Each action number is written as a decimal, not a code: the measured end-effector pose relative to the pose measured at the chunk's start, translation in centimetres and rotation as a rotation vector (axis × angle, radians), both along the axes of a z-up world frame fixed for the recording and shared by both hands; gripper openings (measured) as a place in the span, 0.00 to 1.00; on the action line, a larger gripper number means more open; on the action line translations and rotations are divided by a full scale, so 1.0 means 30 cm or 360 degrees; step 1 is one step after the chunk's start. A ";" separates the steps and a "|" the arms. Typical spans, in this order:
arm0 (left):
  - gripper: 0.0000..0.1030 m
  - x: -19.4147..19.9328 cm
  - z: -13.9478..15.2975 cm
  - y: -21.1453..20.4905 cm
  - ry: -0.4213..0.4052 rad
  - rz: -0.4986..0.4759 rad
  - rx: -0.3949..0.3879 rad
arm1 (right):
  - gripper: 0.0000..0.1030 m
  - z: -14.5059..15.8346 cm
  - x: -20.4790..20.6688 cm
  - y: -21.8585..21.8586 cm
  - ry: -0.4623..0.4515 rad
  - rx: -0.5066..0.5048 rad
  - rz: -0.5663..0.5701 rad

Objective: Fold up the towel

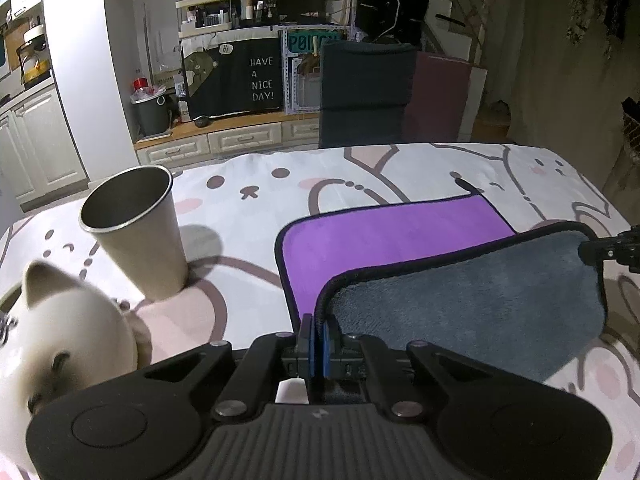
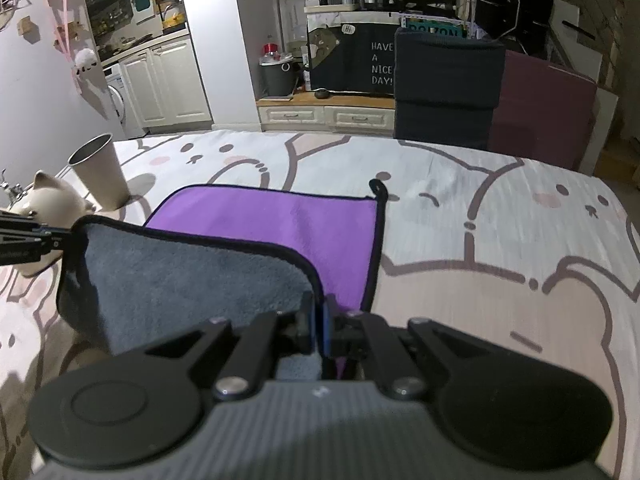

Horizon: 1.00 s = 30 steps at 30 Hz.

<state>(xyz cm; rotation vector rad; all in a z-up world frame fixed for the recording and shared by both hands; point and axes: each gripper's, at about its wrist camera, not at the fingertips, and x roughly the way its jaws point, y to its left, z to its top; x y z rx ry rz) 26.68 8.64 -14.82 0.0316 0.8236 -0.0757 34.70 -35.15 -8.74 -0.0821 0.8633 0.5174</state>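
You held the towel [image 1: 460,296] with its long axis spanning both grippers: left gripper [image 1: 317,330] and right gripper [image 2: 319,318] each pinched a lifted near corner, grey underside facing you.

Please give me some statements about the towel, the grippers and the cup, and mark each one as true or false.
1. Both grippers are shut on the towel. True: the left gripper and the right gripper each pinch a near corner.
2. The towel lies fully flat. False: its near edge is lifted, showing the grey side.
3. The cup stands upright. True.
4. The cup sits on the towel. False: it stands apart, on the sheet.
5. The towel's far part is green. False: it is purple.
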 end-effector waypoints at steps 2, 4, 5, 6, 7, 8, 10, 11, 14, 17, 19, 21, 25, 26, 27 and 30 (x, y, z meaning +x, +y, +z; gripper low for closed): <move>0.04 0.034 -0.008 0.000 0.0006 0.0001 0.0017 | 0.04 -0.004 0.026 0.009 0.0000 -0.0006 -0.0006; 0.04 0.066 -0.018 -0.002 0.0005 0.0005 0.0033 | 0.04 -0.010 0.058 0.021 -0.0002 -0.0014 -0.0013; 0.04 0.084 -0.023 -0.001 0.0007 0.0009 0.0039 | 0.04 -0.013 0.075 0.027 -0.0003 -0.0016 -0.0018; 0.04 0.101 -0.029 0.000 0.0012 0.0010 0.0045 | 0.04 -0.016 0.093 0.033 -0.0002 -0.0016 -0.0022; 0.04 0.119 -0.034 -0.001 0.0016 0.0010 0.0055 | 0.04 -0.019 0.109 0.037 -0.0001 -0.0017 -0.0027; 0.04 0.138 -0.040 -0.001 0.0019 0.0010 0.0066 | 0.04 -0.022 0.127 0.043 -0.0002 -0.0019 -0.0031; 0.04 0.171 -0.047 -0.003 0.0018 0.0007 0.0088 | 0.04 -0.028 0.164 0.056 -0.0009 -0.0030 -0.0032; 0.04 0.188 -0.049 -0.002 0.0016 0.0008 0.0096 | 0.04 -0.030 0.176 0.061 -0.0014 -0.0036 -0.0033; 0.04 0.238 -0.055 0.003 0.0021 0.0015 0.0100 | 0.04 -0.040 0.223 0.075 -0.0019 -0.0044 -0.0040; 0.04 0.280 -0.059 0.005 0.0023 0.0011 0.0115 | 0.04 -0.054 0.266 0.085 -0.0016 -0.0056 -0.0044; 0.05 0.301 -0.063 0.005 0.0024 0.0008 0.0120 | 0.04 -0.062 0.290 0.088 -0.0016 -0.0062 -0.0047; 0.05 0.319 -0.065 0.006 0.0026 0.0009 0.0128 | 0.04 -0.077 0.306 0.086 -0.0011 -0.0066 -0.0052; 0.05 0.352 -0.072 0.001 0.0027 0.0004 0.0151 | 0.04 -0.087 0.331 0.096 -0.0009 -0.0074 -0.0065; 0.05 0.360 -0.074 -0.002 0.0028 -0.0001 0.0163 | 0.04 -0.089 0.337 0.099 -0.0012 -0.0080 -0.0064; 0.05 0.367 -0.076 -0.003 0.0028 -0.0002 0.0169 | 0.04 -0.092 0.344 0.103 -0.0015 -0.0086 -0.0063; 0.05 0.387 -0.077 -0.001 0.0029 0.0000 0.0178 | 0.04 -0.096 0.363 0.106 -0.0017 -0.0082 -0.0072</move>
